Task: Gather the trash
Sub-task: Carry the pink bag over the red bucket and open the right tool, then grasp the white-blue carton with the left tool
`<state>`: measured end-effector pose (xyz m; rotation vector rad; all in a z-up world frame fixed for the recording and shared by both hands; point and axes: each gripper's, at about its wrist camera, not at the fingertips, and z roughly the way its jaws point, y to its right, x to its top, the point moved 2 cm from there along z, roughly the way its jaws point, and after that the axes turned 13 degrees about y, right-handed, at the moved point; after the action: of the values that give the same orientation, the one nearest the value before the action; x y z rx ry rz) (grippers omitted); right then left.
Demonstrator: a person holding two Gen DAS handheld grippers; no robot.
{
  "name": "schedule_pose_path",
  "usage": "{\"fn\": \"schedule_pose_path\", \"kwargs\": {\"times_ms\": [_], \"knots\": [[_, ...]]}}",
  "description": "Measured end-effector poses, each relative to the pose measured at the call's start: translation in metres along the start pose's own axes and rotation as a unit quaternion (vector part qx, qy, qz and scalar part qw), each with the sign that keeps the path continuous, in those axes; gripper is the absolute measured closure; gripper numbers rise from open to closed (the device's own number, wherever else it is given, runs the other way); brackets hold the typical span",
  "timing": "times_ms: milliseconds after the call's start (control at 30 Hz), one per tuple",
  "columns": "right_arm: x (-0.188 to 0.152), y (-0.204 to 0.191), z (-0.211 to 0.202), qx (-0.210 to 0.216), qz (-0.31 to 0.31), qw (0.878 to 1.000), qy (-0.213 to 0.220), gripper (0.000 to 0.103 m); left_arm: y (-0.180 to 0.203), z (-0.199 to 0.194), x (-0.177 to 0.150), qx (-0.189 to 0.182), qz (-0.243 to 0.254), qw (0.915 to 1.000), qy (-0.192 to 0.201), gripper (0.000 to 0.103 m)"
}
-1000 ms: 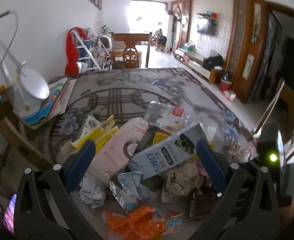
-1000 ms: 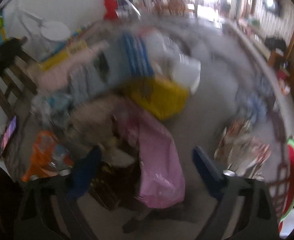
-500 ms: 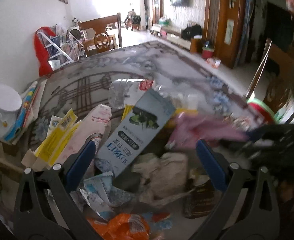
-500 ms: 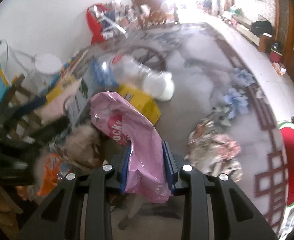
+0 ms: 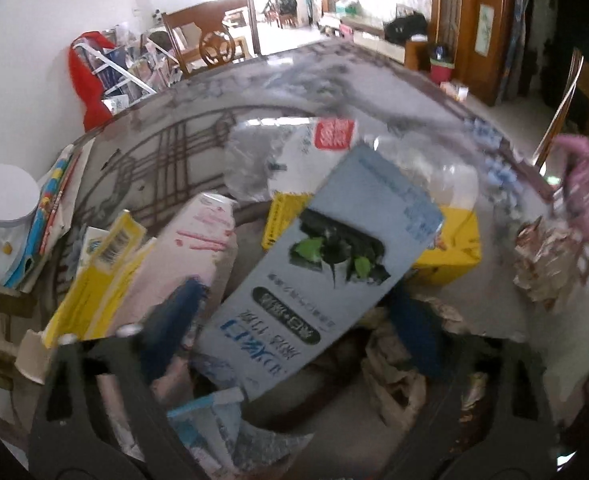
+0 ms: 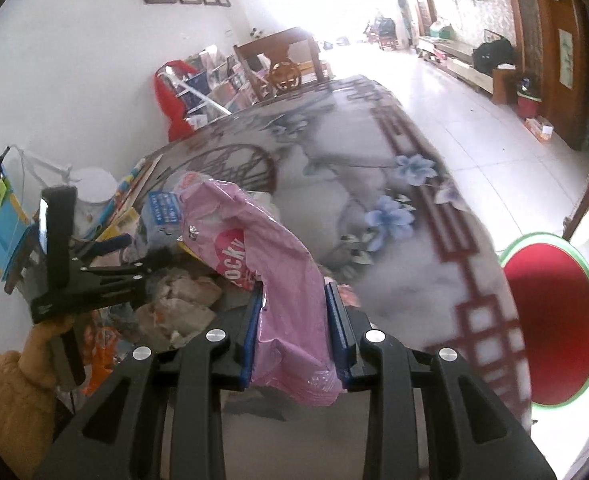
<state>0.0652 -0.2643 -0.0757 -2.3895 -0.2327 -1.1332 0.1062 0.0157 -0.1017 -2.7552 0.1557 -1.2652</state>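
The right gripper (image 6: 296, 336) clamps a pink wrapper (image 6: 282, 280) lifted above the near part of the patterned surface (image 6: 374, 160), while the left gripper (image 5: 294, 328), its jaws closing, straddles a grey-blue carton (image 5: 318, 272) atop the trash pile at the surface's near left.

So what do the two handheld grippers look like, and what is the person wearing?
Both are black plastic frames with slotted finger arms, round silver bolts and blue pads: the right gripper and the left gripper. A dark phone-like screen is mounted on the left one. The person's sleeve is fuzzy mustard-yellow fabric.
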Motion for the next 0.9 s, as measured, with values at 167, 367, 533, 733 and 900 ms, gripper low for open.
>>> {"fn": "schedule_pose_path", "kwargs": {"times_ms": [167, 367, 533, 733, 900], "knots": [[0.003, 0.027, -0.018, -0.023, 0.02, 0.999, 0.017, 0.074, 0.002, -0.013, -0.001, 0.017, -0.007, 0.9998, 0.012, 0.047], [0.006, 0.111, -0.048, -0.127, 0.097, 0.987, 0.018, 0.074, 0.017, -0.067, 0.013, 0.007, -0.05, 0.996, 0.074, 0.053], [0.008, 0.165, -0.059, -0.204, 0.12, 0.972, -0.007, 0.067, 0.067, -0.098, 0.039, -0.04, -0.066, 0.9898, 0.12, 0.071], [0.018, 0.185, -0.081, -0.224, 0.185, 0.956, 0.048, 0.031, 0.151, -0.097, 0.063, -0.126, -0.025, 0.9843, 0.121, 0.093], [0.026, 0.188, -0.097, -0.225, 0.195, 0.951, 0.08, 0.023, 0.195, -0.085, 0.068, -0.169, -0.005, 0.9797, 0.108, 0.101]]}}
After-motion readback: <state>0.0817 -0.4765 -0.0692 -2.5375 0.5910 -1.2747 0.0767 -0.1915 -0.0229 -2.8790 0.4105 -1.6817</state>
